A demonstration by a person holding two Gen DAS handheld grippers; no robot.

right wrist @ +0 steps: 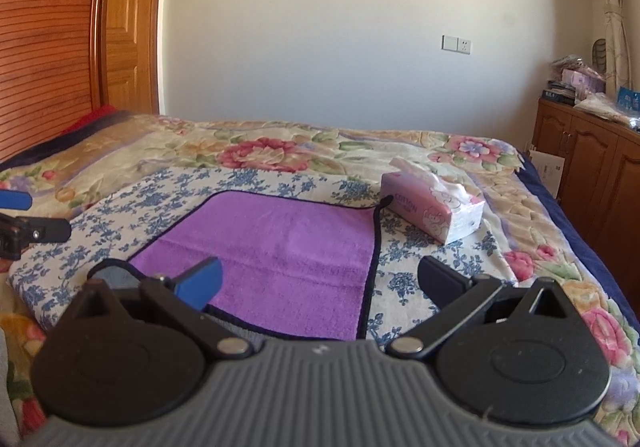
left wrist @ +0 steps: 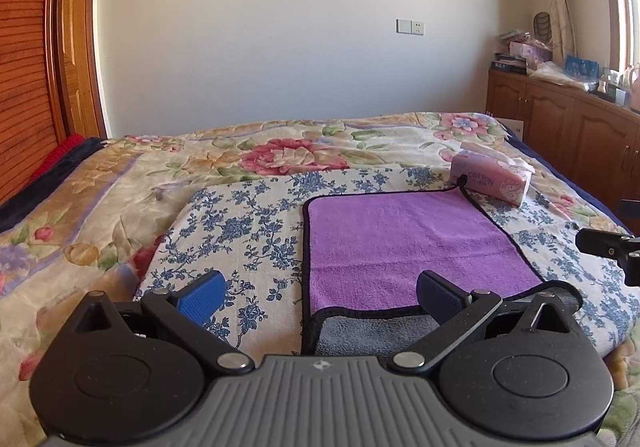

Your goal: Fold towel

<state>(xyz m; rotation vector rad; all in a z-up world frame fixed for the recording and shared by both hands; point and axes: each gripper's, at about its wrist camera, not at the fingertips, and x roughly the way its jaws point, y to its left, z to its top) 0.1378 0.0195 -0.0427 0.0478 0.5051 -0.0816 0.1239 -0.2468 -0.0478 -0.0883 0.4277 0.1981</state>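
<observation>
A purple towel with black edging lies flat on a blue-flowered cloth on the bed. Its near edge is folded back and shows the grey underside. My left gripper is open and empty, just above the towel's near left corner. My right gripper is open and empty, above the towel's near right corner. Each gripper shows at the edge of the other's view: the right one, the left one.
A pink tissue pack lies by the towel's far right corner, also in the right wrist view. The flowered bedspread covers the bed. Wooden cabinets stand at the right, a wooden door at the left.
</observation>
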